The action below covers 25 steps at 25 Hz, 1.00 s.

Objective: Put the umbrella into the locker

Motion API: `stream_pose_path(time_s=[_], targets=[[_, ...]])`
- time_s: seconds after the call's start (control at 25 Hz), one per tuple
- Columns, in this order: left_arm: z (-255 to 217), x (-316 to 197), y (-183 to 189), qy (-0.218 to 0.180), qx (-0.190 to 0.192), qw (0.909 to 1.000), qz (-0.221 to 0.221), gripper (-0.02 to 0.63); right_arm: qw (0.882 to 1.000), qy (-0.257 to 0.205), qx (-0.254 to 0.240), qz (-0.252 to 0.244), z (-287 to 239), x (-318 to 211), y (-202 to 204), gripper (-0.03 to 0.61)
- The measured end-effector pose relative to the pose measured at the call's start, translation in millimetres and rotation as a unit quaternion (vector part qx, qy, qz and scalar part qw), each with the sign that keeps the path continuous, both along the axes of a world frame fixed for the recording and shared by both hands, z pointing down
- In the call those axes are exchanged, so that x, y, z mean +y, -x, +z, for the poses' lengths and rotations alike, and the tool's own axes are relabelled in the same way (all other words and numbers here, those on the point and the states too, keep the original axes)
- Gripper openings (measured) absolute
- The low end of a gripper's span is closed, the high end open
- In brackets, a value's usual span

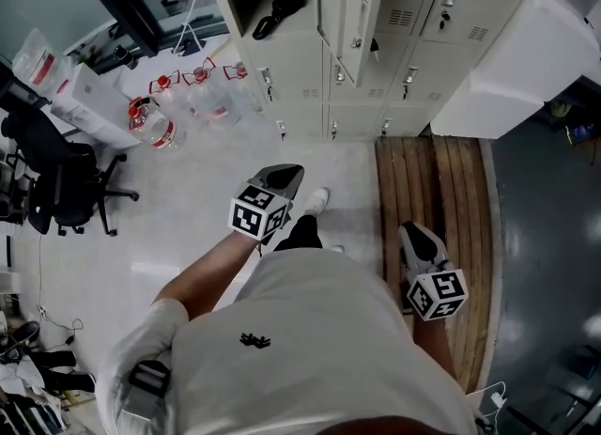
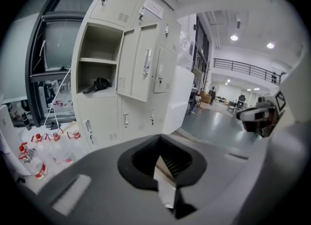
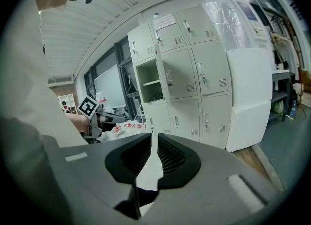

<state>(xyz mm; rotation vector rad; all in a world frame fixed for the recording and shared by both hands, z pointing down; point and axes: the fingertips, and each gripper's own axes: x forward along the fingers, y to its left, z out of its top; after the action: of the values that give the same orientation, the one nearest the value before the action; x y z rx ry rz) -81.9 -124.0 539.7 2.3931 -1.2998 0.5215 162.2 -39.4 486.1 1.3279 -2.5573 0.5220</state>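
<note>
Floor: pale tiles [image 1: 188, 226] are lying open between me and the locker bank [image 1: 310, 95], with water bottles [image 1: 155, 128] and an office chair [image 1: 61, 184] crowding the left edge.
Right edge: a wooden platform [image 1: 451, 189] is running up to the lockers.
Umbrella: the umbrella [image 1: 279, 10] is lying inside the open compartment [image 2: 99, 56], under its inner shelf, beside the swung-out door [image 1: 362, 10].
Left gripper: I am holding the left gripper [image 1: 286, 176] toward the lockers, jaws pressed together, empty.
Right gripper: I am holding the right gripper [image 1: 416, 233] over the platform, jaws drawn to a thin slit, empty.
</note>
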Motion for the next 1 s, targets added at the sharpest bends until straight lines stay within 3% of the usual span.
stream_pose_path(time_s=[1.0], targets=[[-0.3,12.7,-11.5,-0.006,-0.01,0.9991,0.041,0.057,1.0,-0.014,0.016,-0.009,-7.8,3.0,6.6,0.028]])
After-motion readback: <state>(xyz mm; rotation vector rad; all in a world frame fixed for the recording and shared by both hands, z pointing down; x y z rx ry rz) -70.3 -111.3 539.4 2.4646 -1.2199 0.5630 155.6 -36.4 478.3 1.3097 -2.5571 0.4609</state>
